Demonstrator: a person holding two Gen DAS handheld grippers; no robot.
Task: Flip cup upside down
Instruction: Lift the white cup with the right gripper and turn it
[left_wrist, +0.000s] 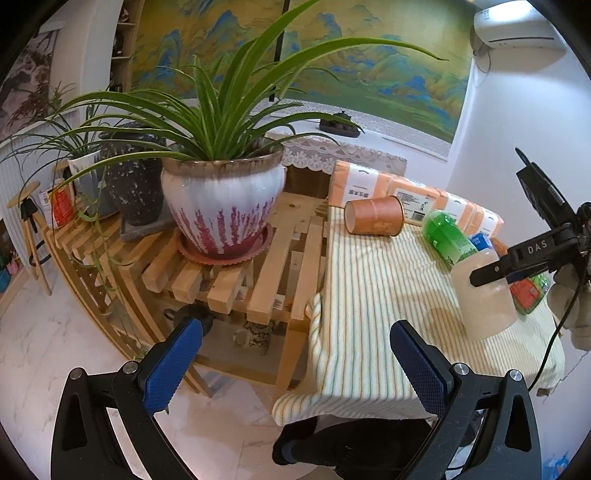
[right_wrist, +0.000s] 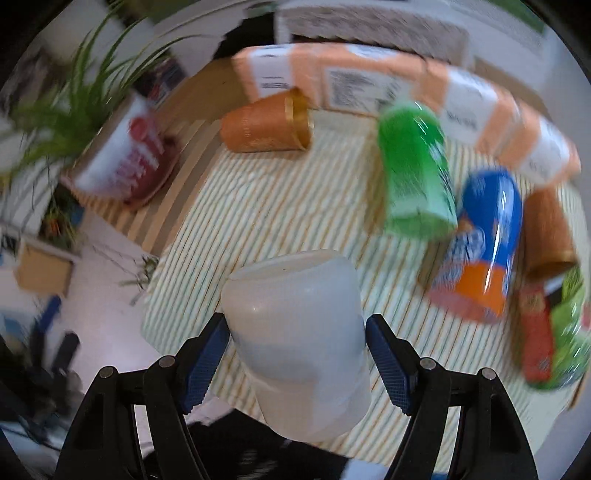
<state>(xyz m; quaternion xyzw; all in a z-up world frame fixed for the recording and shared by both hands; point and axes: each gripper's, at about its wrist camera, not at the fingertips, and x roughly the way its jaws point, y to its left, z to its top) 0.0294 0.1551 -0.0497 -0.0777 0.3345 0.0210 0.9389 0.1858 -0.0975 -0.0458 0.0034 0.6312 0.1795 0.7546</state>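
Note:
A translucent white plastic cup (right_wrist: 295, 343) sits between the blue pads of my right gripper (right_wrist: 297, 349), which is shut on it; its closed base faces away from the camera, tilted above the striped cloth (right_wrist: 258, 221). In the left wrist view the same cup (left_wrist: 487, 299) stands near the cloth's right side with the right gripper's black finger (left_wrist: 517, 258) against it. My left gripper (left_wrist: 295, 354) is open and empty, hovering off the table's front left corner.
An orange paper cup (left_wrist: 373, 220) lies on its side at the back of the cloth. Green (right_wrist: 413, 166) and blue-orange (right_wrist: 480, 240) bottles lie at right, before orange tissue packs (right_wrist: 369, 85). A potted plant (left_wrist: 221, 206) stands on a wooden slat rack at left.

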